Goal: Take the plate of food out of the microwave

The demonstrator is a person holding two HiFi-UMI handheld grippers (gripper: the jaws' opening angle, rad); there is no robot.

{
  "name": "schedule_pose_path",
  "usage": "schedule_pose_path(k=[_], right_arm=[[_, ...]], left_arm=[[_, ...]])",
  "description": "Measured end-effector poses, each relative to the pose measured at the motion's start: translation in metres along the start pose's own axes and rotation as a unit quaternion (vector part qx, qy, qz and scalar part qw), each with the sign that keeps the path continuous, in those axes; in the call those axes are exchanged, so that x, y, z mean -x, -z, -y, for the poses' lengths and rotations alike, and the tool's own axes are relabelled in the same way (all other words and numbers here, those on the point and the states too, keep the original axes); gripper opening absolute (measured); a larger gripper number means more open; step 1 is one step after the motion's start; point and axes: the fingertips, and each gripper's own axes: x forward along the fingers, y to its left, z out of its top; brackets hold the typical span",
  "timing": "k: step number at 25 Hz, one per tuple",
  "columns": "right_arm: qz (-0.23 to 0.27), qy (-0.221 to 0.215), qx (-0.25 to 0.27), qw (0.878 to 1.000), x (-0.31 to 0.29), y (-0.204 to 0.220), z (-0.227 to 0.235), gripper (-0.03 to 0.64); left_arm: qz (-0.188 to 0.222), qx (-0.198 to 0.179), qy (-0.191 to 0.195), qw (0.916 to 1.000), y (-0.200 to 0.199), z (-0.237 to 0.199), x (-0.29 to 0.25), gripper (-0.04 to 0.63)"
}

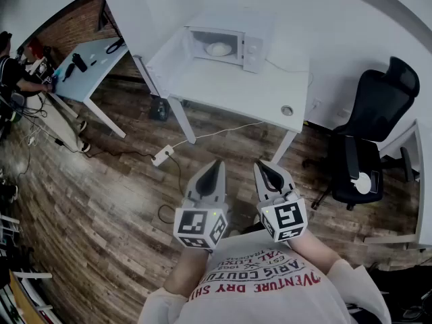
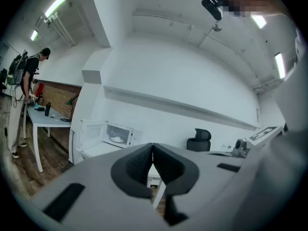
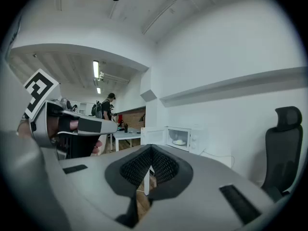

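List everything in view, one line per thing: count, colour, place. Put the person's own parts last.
microwave: one, white, door open, on the table by the wall
plate of food: one, pale, inside the microwave
white table: one, under the microwave
office chair: one, black, right of that table
second table: one, pale, far left by the brick wall, small dark items on it
power strip: one, white, on the wooden floor, cable attached
bystander: one, dark clothes, at the far-left edge
left tongs: one, grey, shut, empty, held low in front
right tongs: one, grey, shut, empty, beside the left
shirt: one, white with red print, bottom edge
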Motion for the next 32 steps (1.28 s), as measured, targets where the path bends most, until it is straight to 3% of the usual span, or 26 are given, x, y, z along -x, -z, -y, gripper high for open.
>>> schedule_pose_path(k=[9, 14, 22, 27, 32], right_arm=[[-0.002, 0.009, -0.005, 1.0, 0.0, -0.002, 0.0, 0.011], [-0.004, 0.012, -0.043, 0.999, -0.004, 0.005, -0.001, 0.011], [-0.027, 0.024, -0.04, 0.999, -0.013, 0.017, -0.002, 0.011], [-0.042, 0.021, -0.042, 0.998, -0.043, 0.03, 0.021, 0.011], [-0.043, -0.005, -0.045, 0.998, -0.095, 0.029, 0.034, 0.011]], left_arm=[[-0.01, 0.003, 0.003, 0.9999, 0.004, -0.003, 0.003, 0.006], [-0.017, 0.011, 0.003, 0.9998, 0.01, -0.009, 0.003, 0.006], [-0.03, 0.023, 0.002, 0.9993, 0.019, -0.023, -0.001, 0.006], [-0.041, 0.035, -0.008, 0.9985, 0.028, -0.038, -0.031, 0.006], [-0.046, 0.034, -0.045, 0.9973, 0.028, -0.074, -0.06, 0.006]])
